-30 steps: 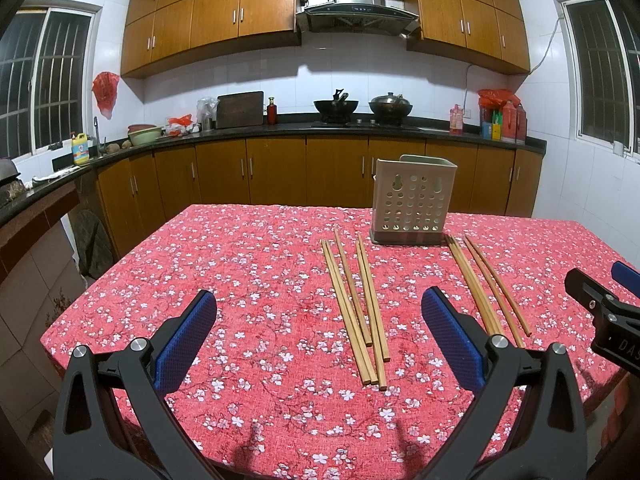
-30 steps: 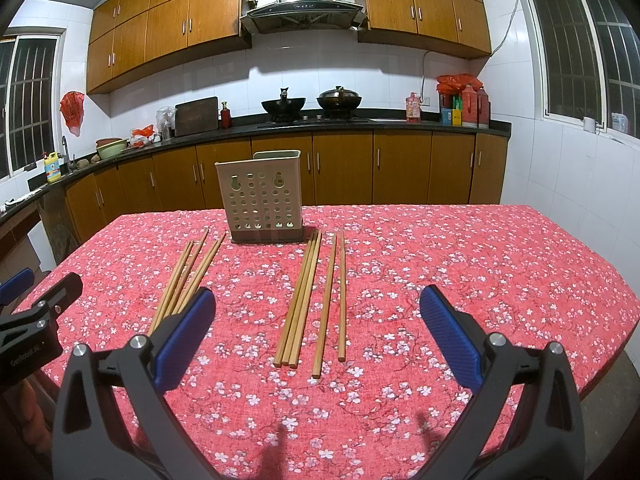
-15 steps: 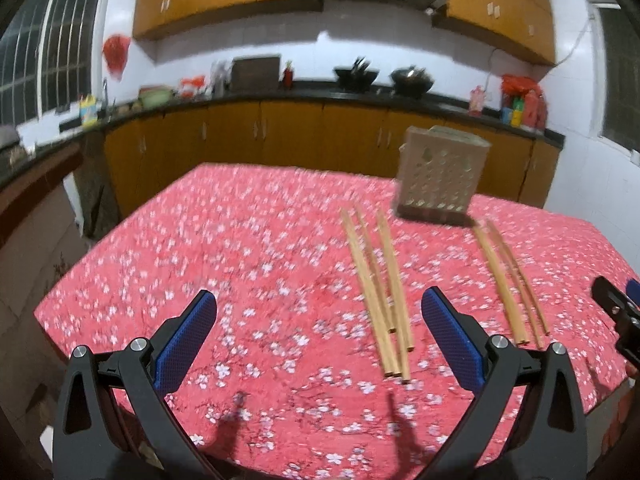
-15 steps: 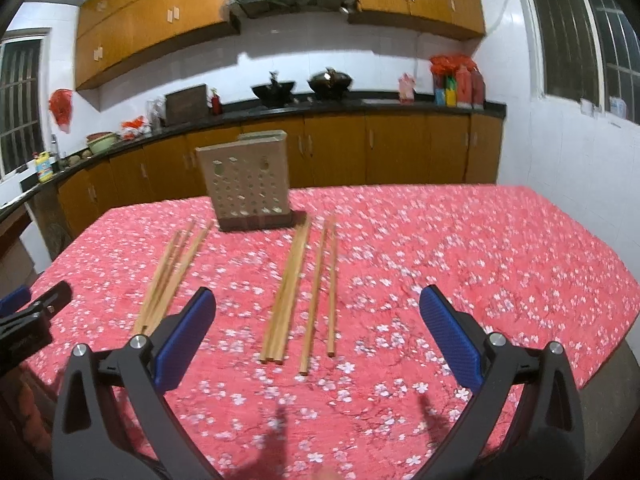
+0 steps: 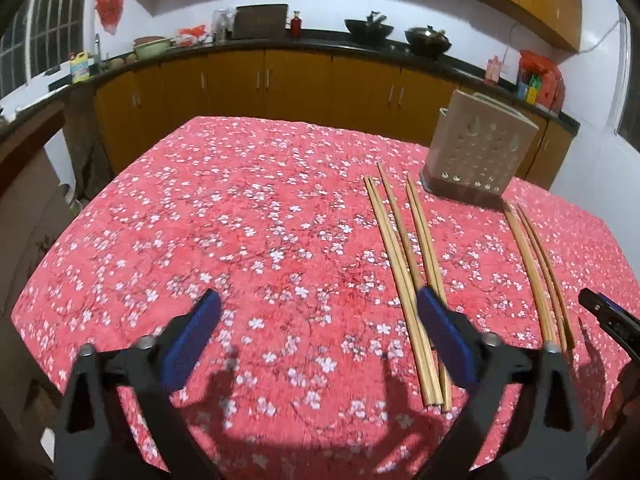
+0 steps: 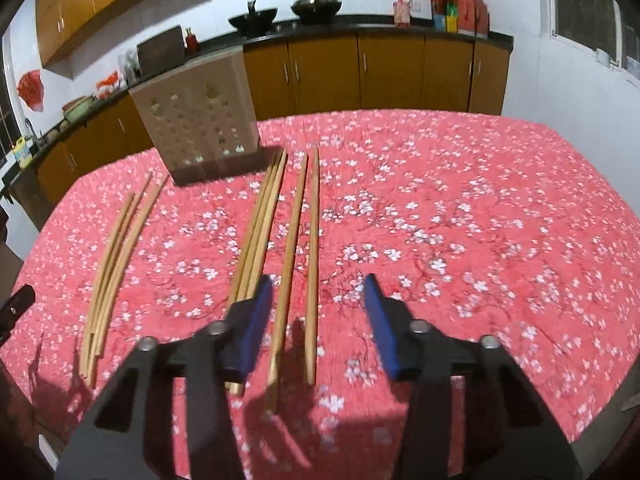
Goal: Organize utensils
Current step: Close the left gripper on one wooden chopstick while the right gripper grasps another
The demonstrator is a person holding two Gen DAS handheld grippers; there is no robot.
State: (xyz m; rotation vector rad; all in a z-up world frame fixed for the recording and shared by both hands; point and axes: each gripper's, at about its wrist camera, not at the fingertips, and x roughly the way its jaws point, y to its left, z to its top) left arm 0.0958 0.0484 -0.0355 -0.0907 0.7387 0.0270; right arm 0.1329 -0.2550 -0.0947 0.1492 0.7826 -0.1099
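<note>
Wooden chopsticks lie in two bundles on the red floral tablecloth (image 5: 248,216), in front of a beige perforated utensil holder (image 5: 476,152). My left gripper (image 5: 318,294) hovers low over the cloth, jaws closing, only cloth at their middle. The left bundle (image 5: 400,264) runs along the inside of its right finger. The right bundle (image 5: 534,272) lies farther right. My right gripper (image 6: 318,280) has its jaws closing over two chopsticks (image 6: 314,240) that run between its blue pads (image 6: 256,320) without touching them. More chopsticks (image 6: 260,224) lie under its left finger. The holder (image 6: 196,120) stands behind.
The table's near edge is just below both grippers. Wooden cabinets and a dark countertop (image 5: 280,44) with woks, bottles and bowls run along the back wall. The other gripper shows at each view's side edge: (image 5: 608,316), (image 6: 16,308). The left bundle (image 6: 116,252) lies apart.
Both grippers have dropped and tipped down toward the table, so the chopsticks are much closer. The right jaws have narrowed a lot around two chopsticks; the left jaws have narrowed slightly.
</note>
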